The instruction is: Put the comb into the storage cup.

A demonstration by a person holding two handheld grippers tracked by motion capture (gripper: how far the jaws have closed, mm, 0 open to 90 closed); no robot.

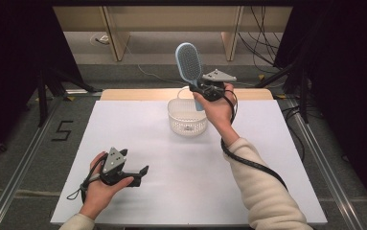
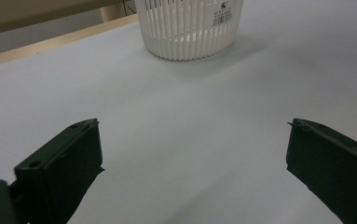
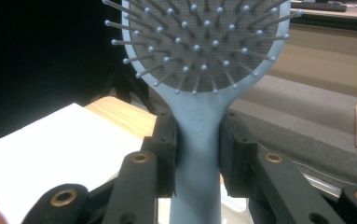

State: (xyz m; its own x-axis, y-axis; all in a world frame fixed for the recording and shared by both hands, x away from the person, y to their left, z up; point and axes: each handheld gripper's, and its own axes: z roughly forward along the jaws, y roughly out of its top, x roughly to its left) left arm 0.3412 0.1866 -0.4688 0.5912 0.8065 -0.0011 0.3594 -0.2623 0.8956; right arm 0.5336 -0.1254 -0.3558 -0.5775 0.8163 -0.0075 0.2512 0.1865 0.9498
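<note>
Up high over the white basket (image 1: 187, 116): blue hairbrush (image 1: 189, 63), squeezed by its handle in the right gripper (image 1: 201, 89), bristles up, likely ready to drop in. Down on the table (image 1: 181, 191): left gripper (image 1: 144, 171), jaws wide, holding nothing, out of the way.

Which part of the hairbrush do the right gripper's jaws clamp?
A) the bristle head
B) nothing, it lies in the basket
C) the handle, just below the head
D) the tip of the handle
C: in the right gripper view the right gripper pinches the hairbrush handle just under the bristled head.
</note>
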